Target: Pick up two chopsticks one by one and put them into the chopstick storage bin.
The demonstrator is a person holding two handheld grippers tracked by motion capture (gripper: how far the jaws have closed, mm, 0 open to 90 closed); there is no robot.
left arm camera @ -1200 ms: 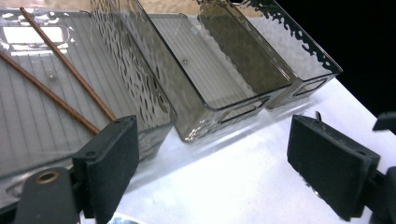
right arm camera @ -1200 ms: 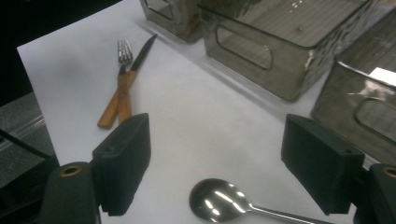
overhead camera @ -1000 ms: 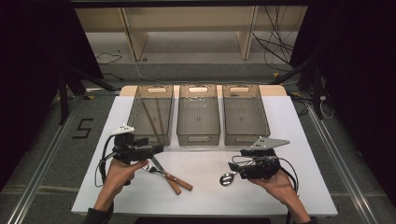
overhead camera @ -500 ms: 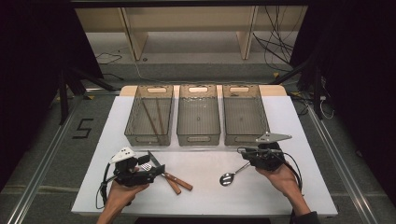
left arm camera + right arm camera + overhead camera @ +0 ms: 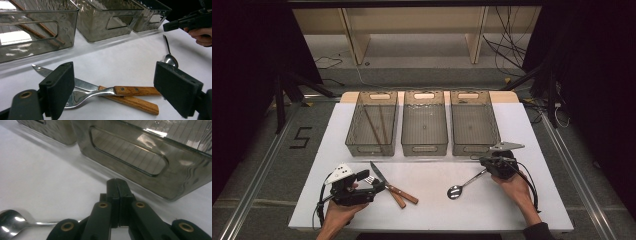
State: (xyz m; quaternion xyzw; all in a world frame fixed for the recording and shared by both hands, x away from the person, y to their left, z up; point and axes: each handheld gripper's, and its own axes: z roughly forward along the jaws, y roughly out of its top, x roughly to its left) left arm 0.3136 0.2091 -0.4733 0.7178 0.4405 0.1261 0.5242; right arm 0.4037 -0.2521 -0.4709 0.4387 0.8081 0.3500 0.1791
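Where handles cross, knife (image 5: 82, 85) and fork (image 5: 100, 93) are wood-handled.

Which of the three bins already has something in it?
The left bin, nearest the left gripper: two chopsticks lie inside. The other bins hold nothing.

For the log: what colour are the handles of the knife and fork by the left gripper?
Warm brown wood with small metal rivets; the fork handle crosses over the knife handle, clearest in the left gripper view.
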